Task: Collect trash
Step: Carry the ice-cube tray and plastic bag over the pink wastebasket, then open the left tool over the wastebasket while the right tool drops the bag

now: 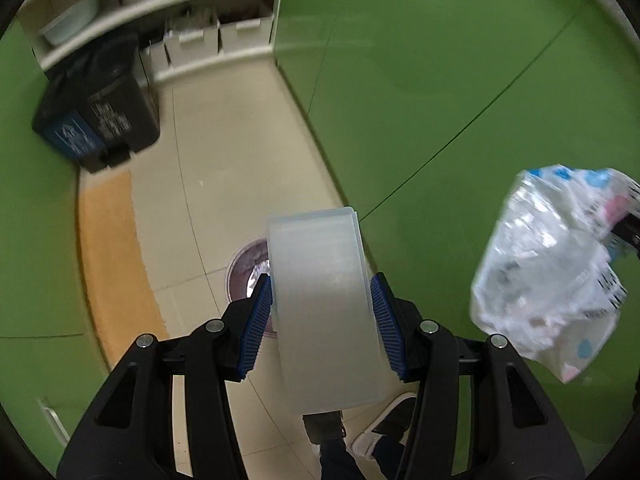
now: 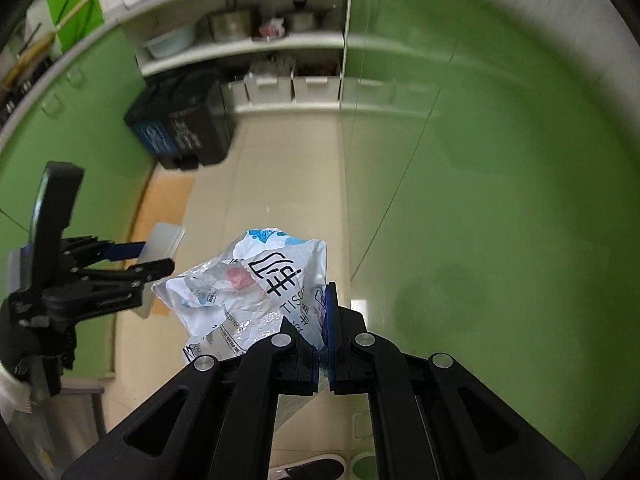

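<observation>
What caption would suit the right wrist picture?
Right gripper pinching a crumpled tissue wrapper above a kitchen floor, black bin ahead.

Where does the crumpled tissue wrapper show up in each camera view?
Left wrist view: the crumpled tissue wrapper is at the right edge, in the air before the green cabinets.
Right wrist view: the wrapper is at lower centre, pinched in the right claw.
Shared landmark: the black bin below the shelves.
</observation>
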Action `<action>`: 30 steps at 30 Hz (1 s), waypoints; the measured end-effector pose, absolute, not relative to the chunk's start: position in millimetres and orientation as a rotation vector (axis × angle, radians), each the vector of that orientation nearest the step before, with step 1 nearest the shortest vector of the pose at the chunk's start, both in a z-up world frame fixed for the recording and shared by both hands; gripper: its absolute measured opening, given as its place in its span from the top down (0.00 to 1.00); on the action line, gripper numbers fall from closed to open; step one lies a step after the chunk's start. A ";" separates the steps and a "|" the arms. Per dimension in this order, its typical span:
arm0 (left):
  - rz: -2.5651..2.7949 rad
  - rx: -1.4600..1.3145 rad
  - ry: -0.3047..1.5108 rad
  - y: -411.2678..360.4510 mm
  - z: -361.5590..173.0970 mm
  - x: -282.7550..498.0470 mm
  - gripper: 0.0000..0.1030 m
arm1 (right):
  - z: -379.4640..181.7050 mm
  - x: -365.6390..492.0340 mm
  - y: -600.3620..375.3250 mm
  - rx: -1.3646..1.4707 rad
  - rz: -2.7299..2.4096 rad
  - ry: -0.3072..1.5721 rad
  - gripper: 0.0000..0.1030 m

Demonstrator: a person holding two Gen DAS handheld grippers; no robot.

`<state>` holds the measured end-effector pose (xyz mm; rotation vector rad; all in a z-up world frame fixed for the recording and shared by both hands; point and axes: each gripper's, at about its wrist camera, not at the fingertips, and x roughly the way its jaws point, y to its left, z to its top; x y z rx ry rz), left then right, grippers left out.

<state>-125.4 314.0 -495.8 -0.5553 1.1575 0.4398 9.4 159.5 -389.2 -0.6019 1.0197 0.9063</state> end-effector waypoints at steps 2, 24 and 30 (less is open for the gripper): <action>0.451 -0.573 1.171 319.9 -526.2 -123.7 0.45 | -412.8 9.0 161.9 -0.623 0.899 1.027 0.98; 0.570 -0.667 1.077 362.3 -492.3 -208.8 0.03 | -502.5 -21.2 260.1 -0.684 1.040 1.127 0.98; 0.600 -0.695 1.047 370.5 -491.5 -236.7 0.03 | -544.2 -32.8 294.6 -0.723 1.085 1.152 0.98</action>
